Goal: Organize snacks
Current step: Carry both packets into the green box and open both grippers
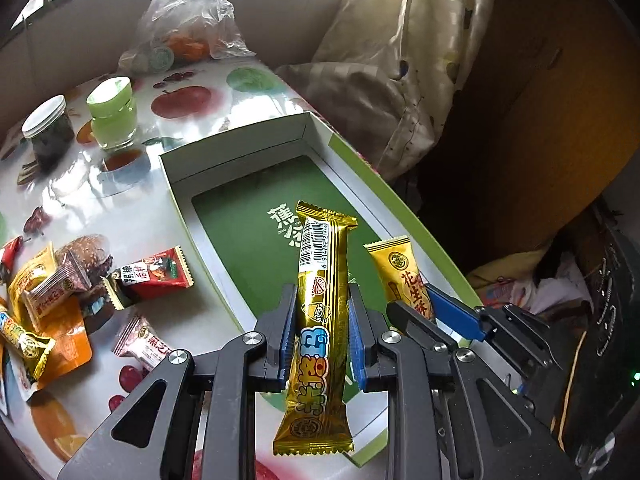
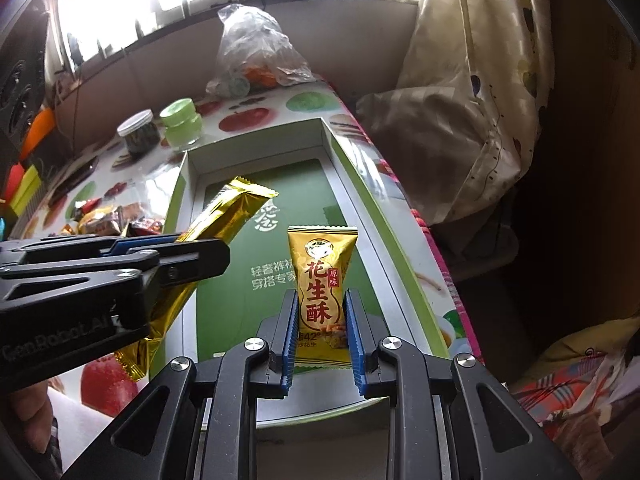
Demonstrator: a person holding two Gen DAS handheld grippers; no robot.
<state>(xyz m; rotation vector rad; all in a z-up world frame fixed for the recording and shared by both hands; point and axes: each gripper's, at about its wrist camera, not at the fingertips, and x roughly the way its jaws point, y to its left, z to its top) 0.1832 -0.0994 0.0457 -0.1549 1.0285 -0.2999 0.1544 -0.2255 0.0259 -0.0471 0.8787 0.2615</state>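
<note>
Left wrist view: left tool (image 1: pixel 322 312) closed on one long gold snack bar (image 1: pixel 320 320), pinched at mid-length between blue pads, barcode end up, held above one open green-and-white box (image 1: pixel 240 148). Right tool (image 1: pixel 432 304) seen alongside, clamped on one small yellow peanut-crisp packet (image 1: pixel 404 276), also over the box. Box floor green, printed, no snack lying on it as far as visible. Loose snack pile (image 1: pixel 60 292) on the fruit-print counter (image 1: pixel 224 92) left of the box; red packet (image 1: pixel 154 274) nearest the box wall; exact count not readable. Two jars behind: one green-lidded jar (image 1: pixel 112 114), one white-lidded dark jar (image 1: pixel 50 130). One clear plastic bag (image 1: pixel 188 16) at far edge.

Right wrist view: right tool (image 2: pixel 322 312) closed on packet (image 2: pixel 322 292), upright, above box (image 2: pixel 184 184). Left tool (image 2: pixel 192 264) at left, gripping tilted bar (image 2: pixel 224 216). Same two jars (image 2: pixel 180 122) (image 2: pixel 138 132), one bag (image 2: pixel 256 48).
</note>
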